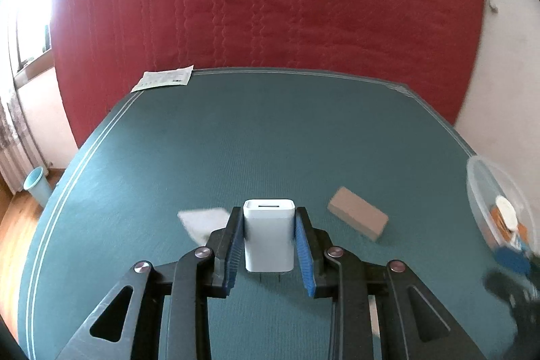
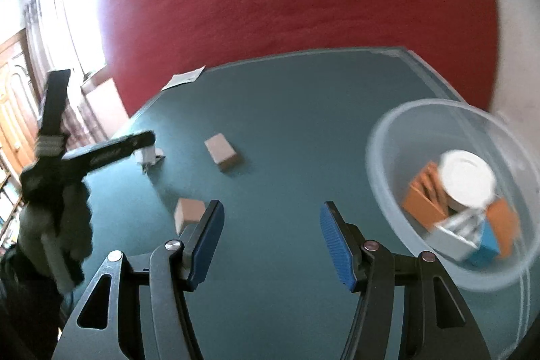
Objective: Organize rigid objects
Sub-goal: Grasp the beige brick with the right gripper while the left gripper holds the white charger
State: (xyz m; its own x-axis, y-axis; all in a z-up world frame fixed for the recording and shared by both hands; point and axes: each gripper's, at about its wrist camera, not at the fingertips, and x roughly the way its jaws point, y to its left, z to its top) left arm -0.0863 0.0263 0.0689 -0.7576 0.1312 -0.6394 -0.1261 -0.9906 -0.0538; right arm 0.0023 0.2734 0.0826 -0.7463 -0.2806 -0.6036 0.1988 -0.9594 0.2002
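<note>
Teal mat (image 1: 270,140) covers the table, bordered with pale stripes; I list what lies on it from left to right.

Item one, far left corner: white printed paper leaflet (image 1: 163,79), flat, apparently not part of the sorting.

Item two: white flat piece (image 1: 202,220), blurred, lying just behind my left gripper (image 1: 269,237); I cannot tell what it is.

Item three: white plastic plug-in charger block (image 1: 269,233), clamped between the left gripper's blue pads, prongs pointing down, clear of the mat.

Item four: tan rectangular wooden block (image 1: 357,217), loose on the mat, right of the charger.

Item five: second tan wooden block (image 2: 187,213), loose, just beyond the left finger of my right gripper (image 2: 271,235), whose jaws stand apart with nothing between them.

Item six, far right: clear round plastic bowl (image 2: 398,137), holding a white round lid-like piece (image 2: 467,177), orange blocks (image 2: 422,201), a blue block (image 2: 486,245) and a grey metallic piece (image 2: 459,228).

Progress, as I judge it: several pieces already binned; charger in hand; two tan blocks remaining.
</note>
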